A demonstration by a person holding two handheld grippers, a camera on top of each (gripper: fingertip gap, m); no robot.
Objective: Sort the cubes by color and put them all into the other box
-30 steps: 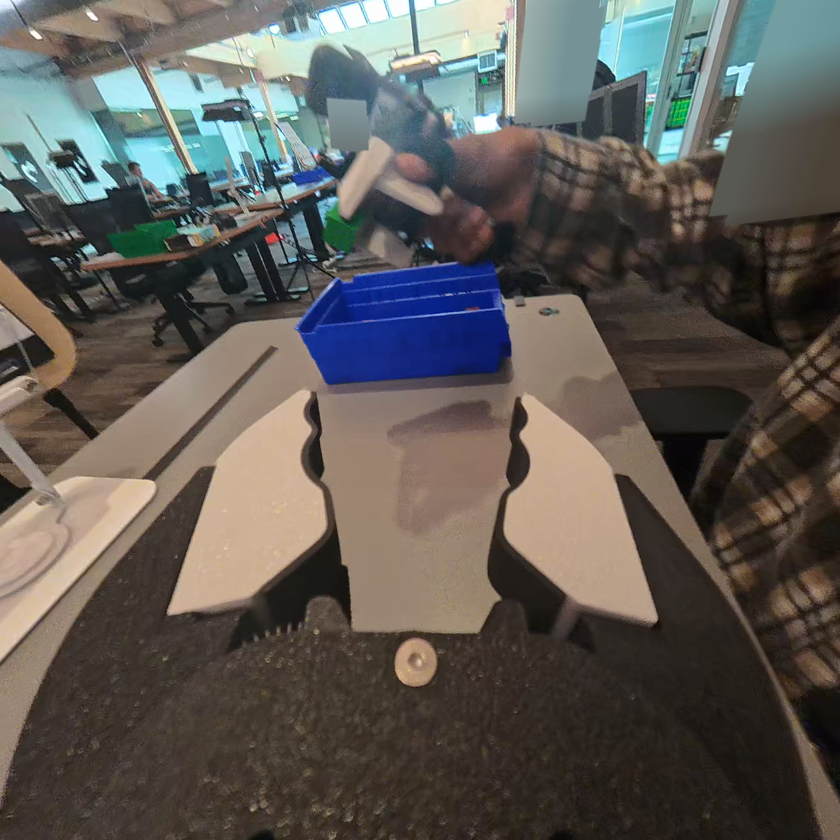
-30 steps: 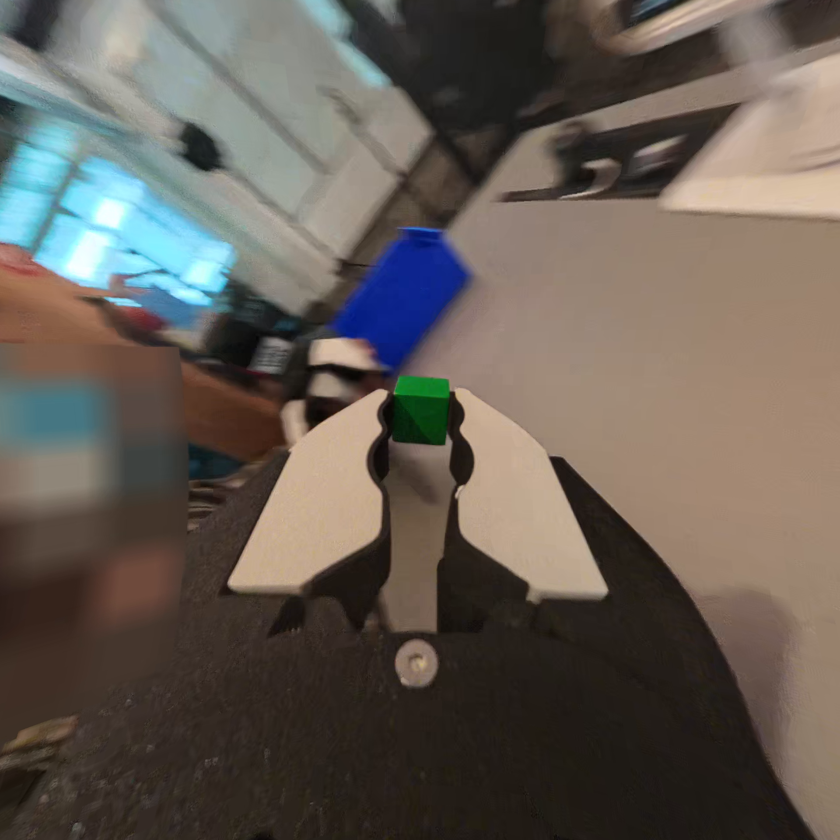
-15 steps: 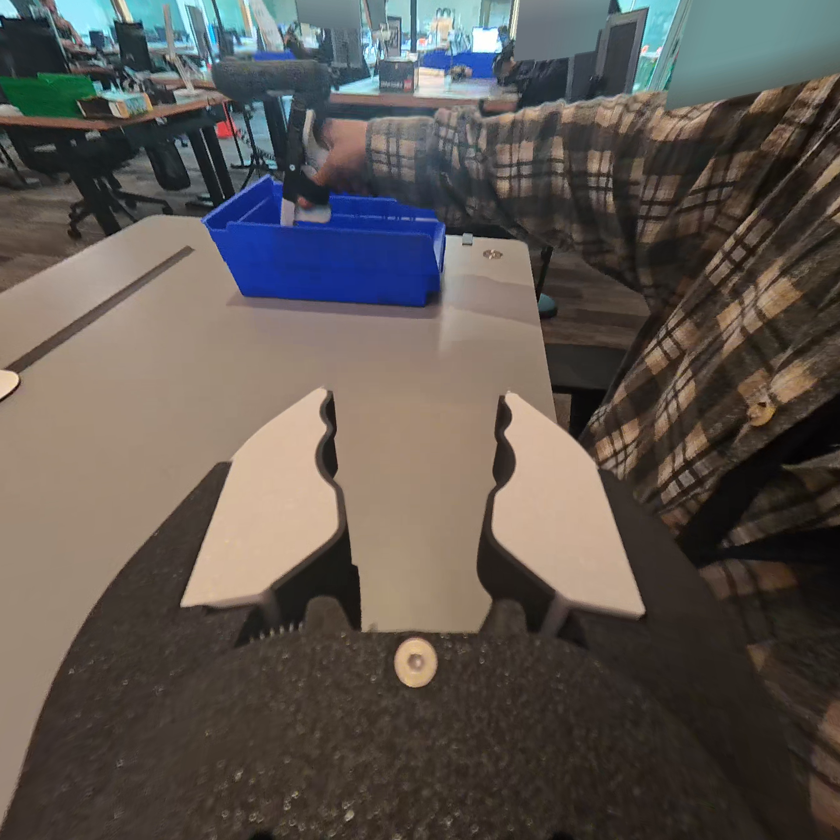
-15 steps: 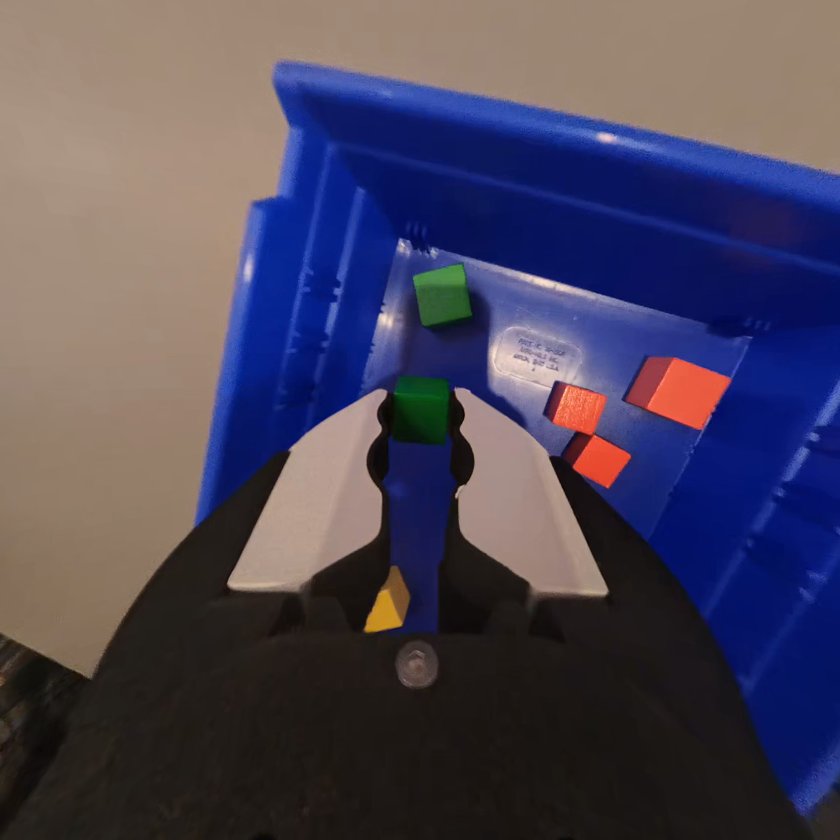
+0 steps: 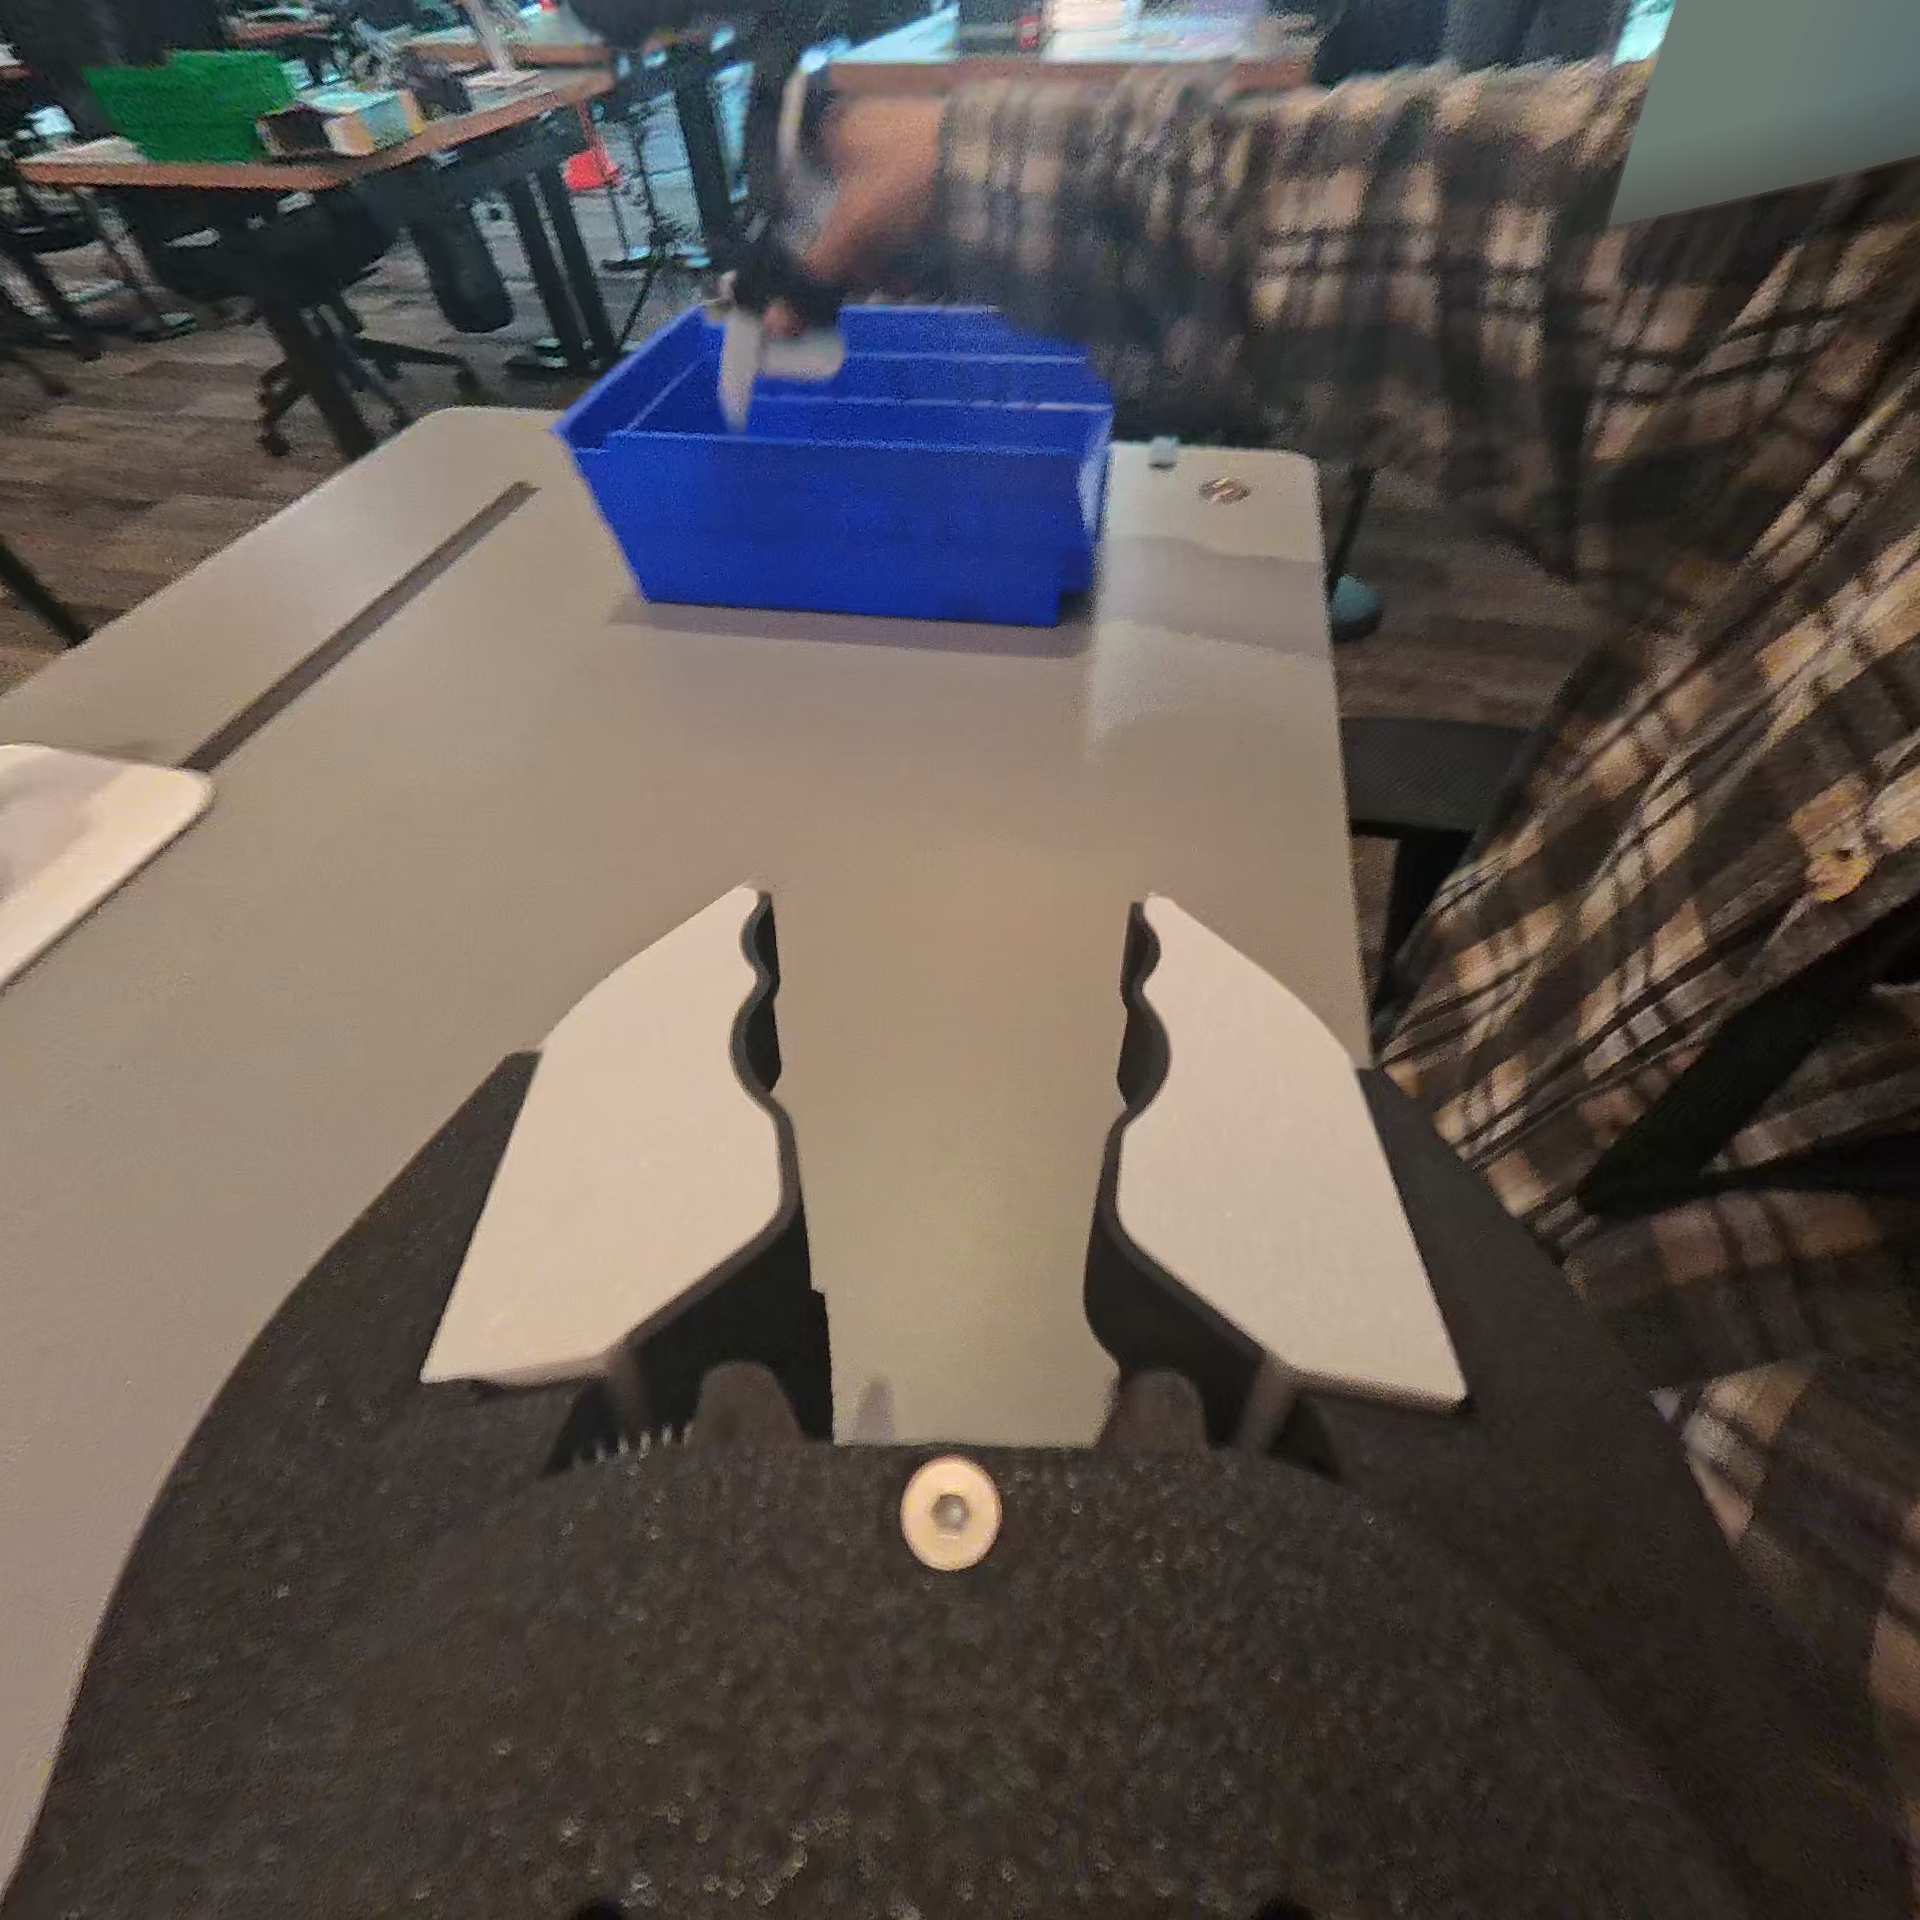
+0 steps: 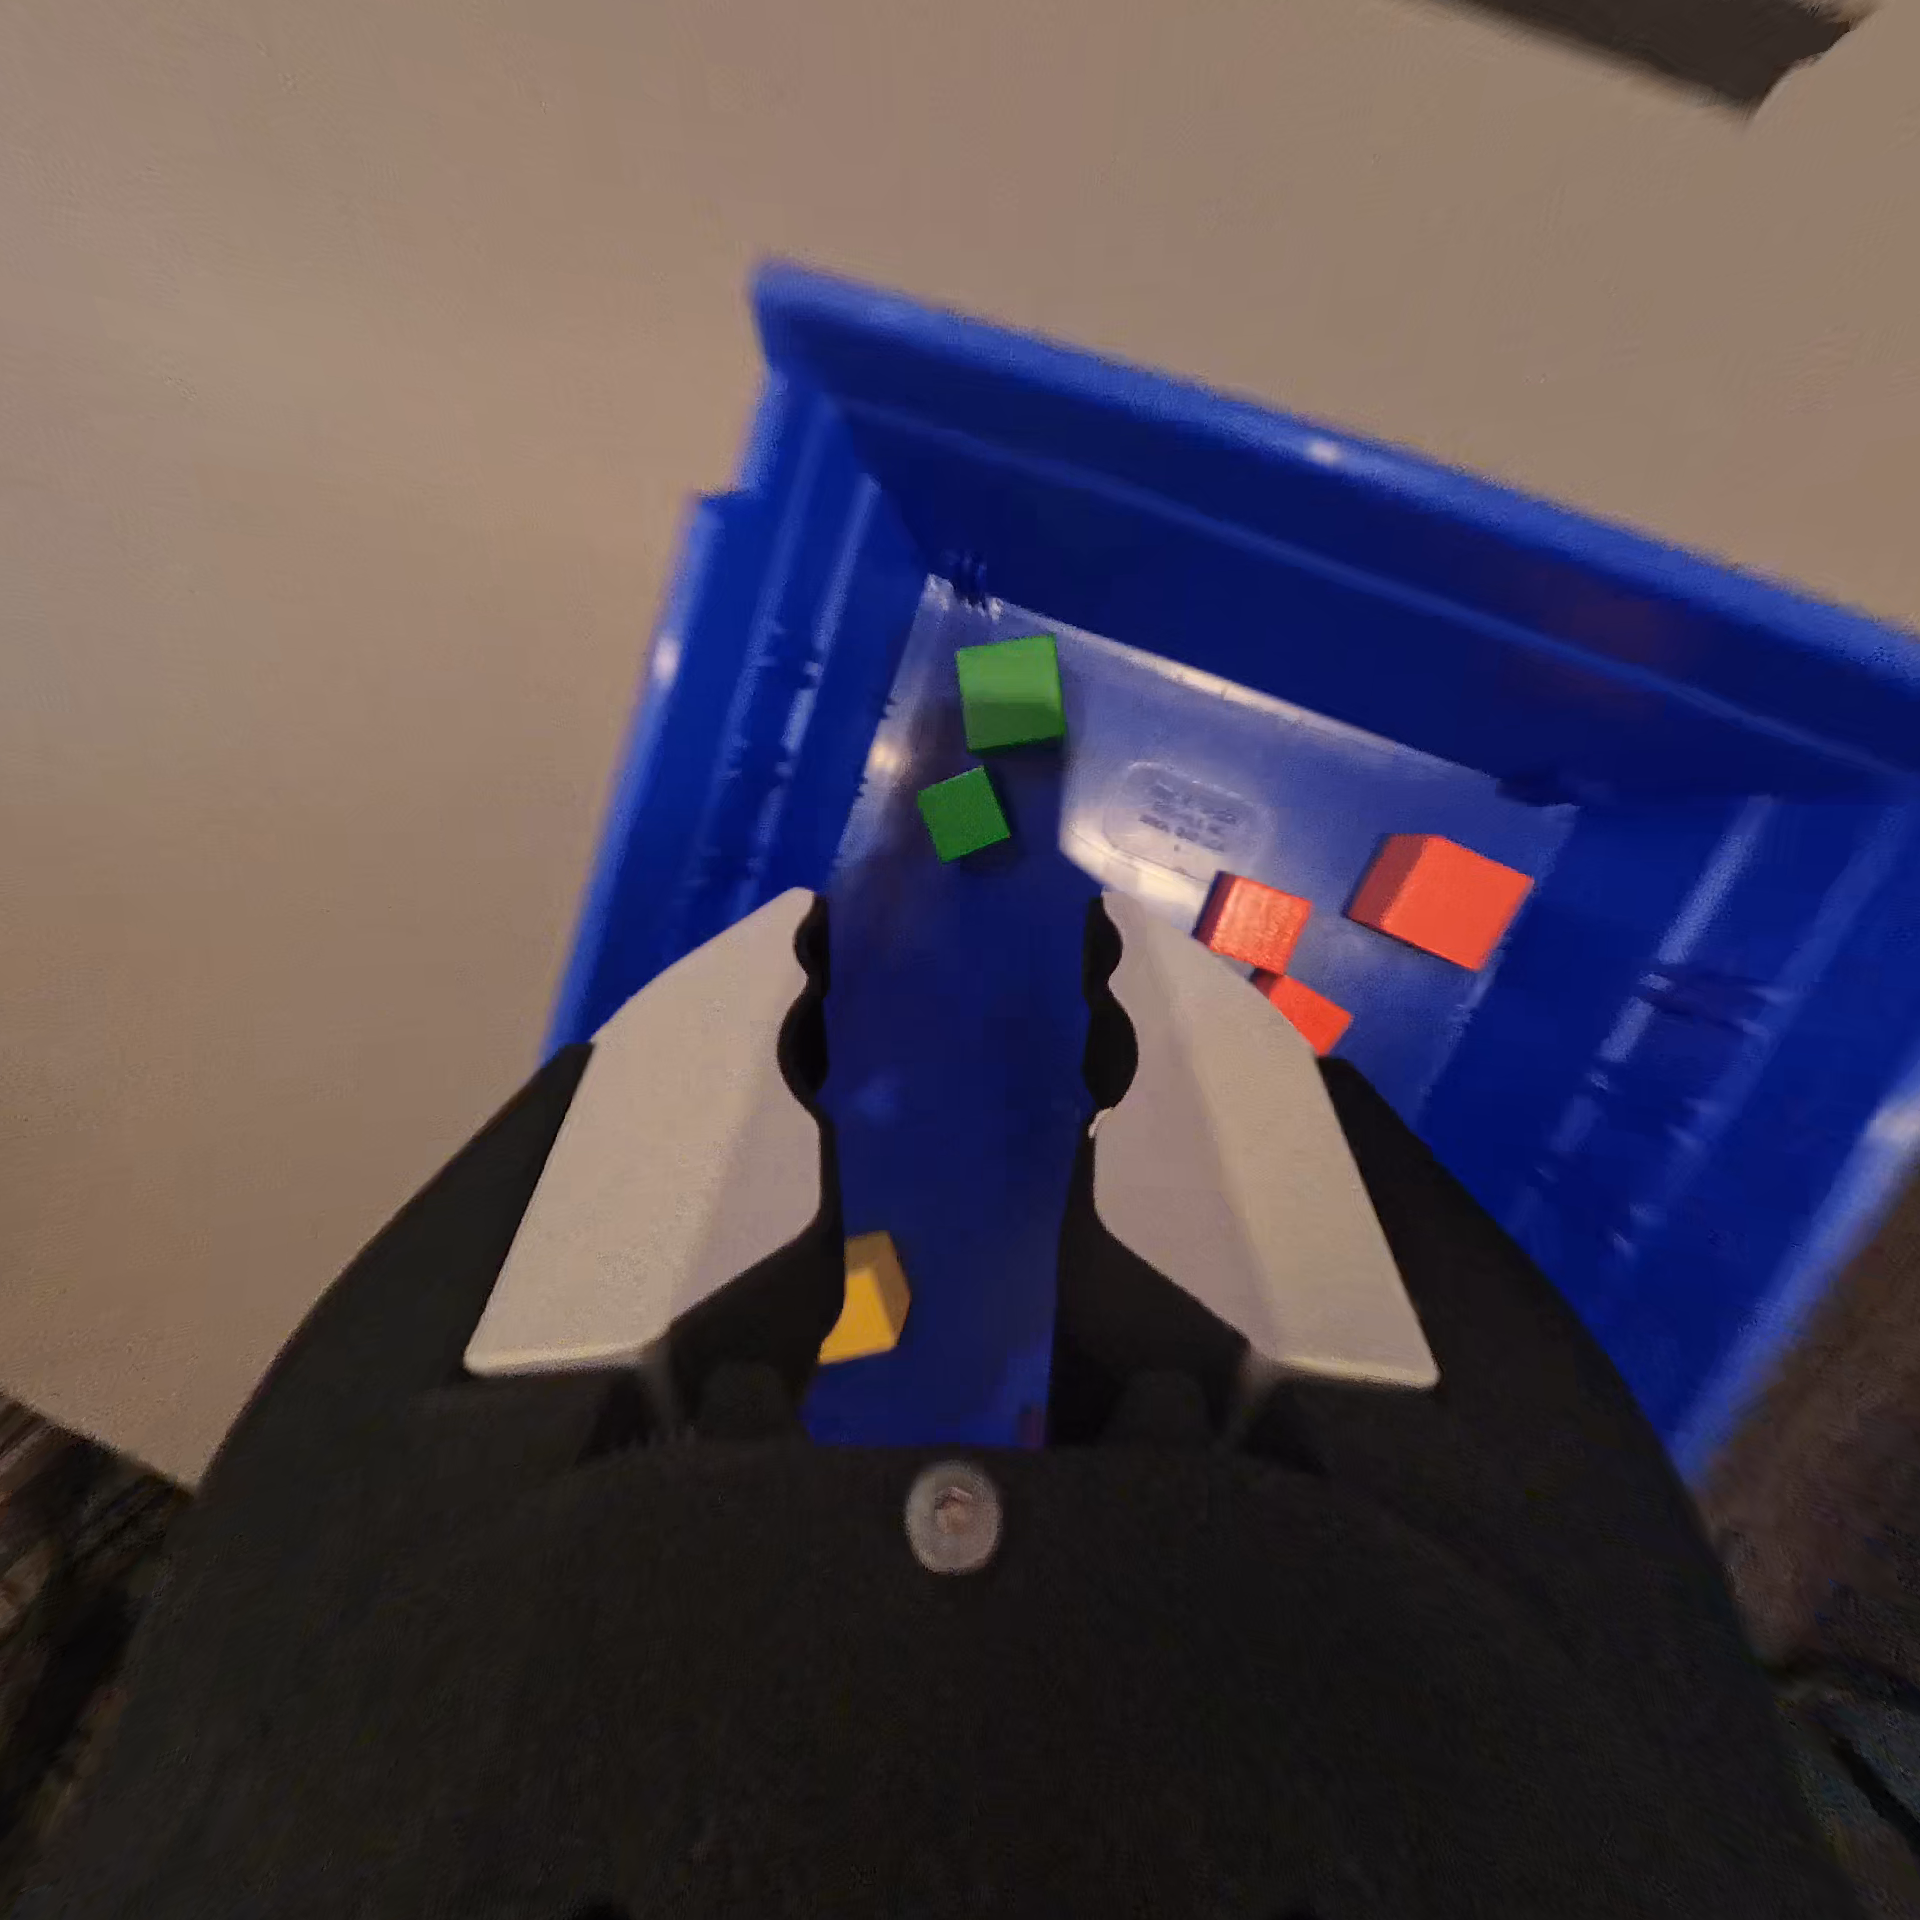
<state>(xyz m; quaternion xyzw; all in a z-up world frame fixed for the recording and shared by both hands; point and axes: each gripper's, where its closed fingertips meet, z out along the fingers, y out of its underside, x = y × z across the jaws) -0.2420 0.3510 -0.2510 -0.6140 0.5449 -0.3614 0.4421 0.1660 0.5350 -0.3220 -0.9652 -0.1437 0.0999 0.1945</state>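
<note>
The left wrist view sits low over the grey surface [image 5: 665, 790], looking level along its own fingers [image 5: 634, 1143] toward 12 o'clock, where the blue box [image 5: 852, 530] stands well off at the far edge. The right wrist view hangs close above that same box [image 6: 1299, 499] and faces steeply down into it from just above the rim. Both views share the box and the surface around it; the left view also catches the right gripper [image 5: 743, 358] over the box.

Yellow cube [image 6: 860, 1301] half hidden behind right tongs' [image 6: 951, 914] finger.
</note>
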